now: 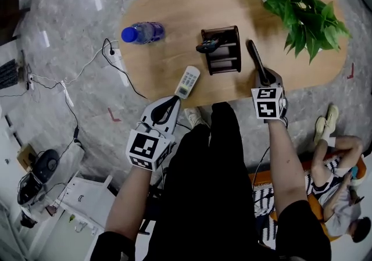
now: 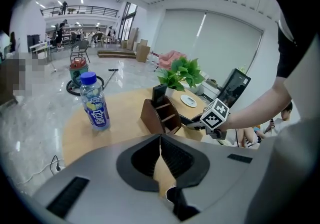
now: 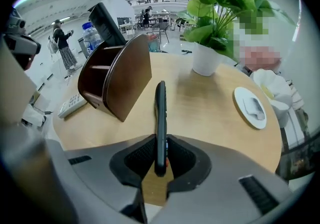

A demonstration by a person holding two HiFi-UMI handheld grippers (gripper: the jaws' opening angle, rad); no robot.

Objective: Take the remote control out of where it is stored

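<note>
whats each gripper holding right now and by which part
The right gripper pinches a black remote control by its near end, edge-on between the jaws, with the rest sticking out ahead. The left gripper is shut on nothing.

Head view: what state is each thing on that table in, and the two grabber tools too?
right gripper: shut on the black remote.
left gripper: shut, empty.
black remote: out of the holder, held edge-on.
wooden holder: upright, a dark remote in it.
white remote: lying flat near the table edge.
bottle: upright, cap on.
</note>
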